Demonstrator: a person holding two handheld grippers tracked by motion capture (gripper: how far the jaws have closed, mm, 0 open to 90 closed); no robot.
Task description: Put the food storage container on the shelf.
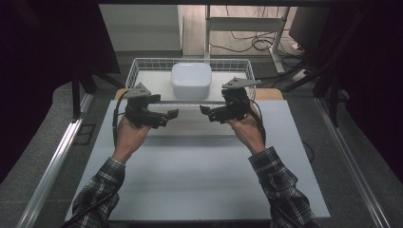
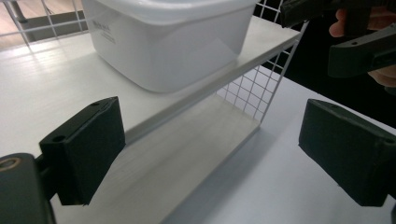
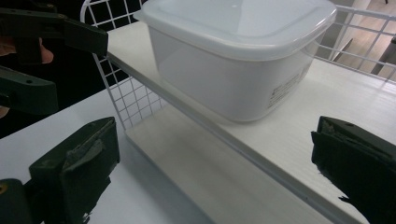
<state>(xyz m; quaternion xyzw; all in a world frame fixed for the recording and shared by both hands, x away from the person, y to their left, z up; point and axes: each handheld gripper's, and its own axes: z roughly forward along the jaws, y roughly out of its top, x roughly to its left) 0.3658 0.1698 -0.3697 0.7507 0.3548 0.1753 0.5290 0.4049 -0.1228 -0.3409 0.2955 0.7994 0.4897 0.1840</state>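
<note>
Two hand-held grippers over a white table [image 1: 199,180], both just in front of a white wire basket [image 1: 138,66] at the table's far edge.

Left gripper [image 1: 172,114]: held in the person's left hand [image 1: 128,135], jaws pointing inward toward the centre. In the left gripper view its two black pads [image 2: 84,149] stand wide apart with nothing between them.

Right gripper [image 1: 205,112]: held in the right hand [image 1: 247,130], jaws pointing inward, facing the left one across a small gap. In the right gripper view the pads [image 3: 74,172] are likewise spread wide and empty.

White plastic container [image 1: 191,80]: square with rounded corners, translucent lid on. It sits upright on a white board [image 1: 157,85] that forms a raised shelf inside the basket, roughly centred along the basket's width. Both gripper views look at it from the front corners; a small printed label shows on one side wall [image 3: 280,91]. Neither gripper touches the container; both are apart from it, on the near side of the basket's front edge.

Plaid sleeves [image 1: 280,185] cover both forearms. Floor beyond the basket carries cables [image 1: 252,42].
</note>
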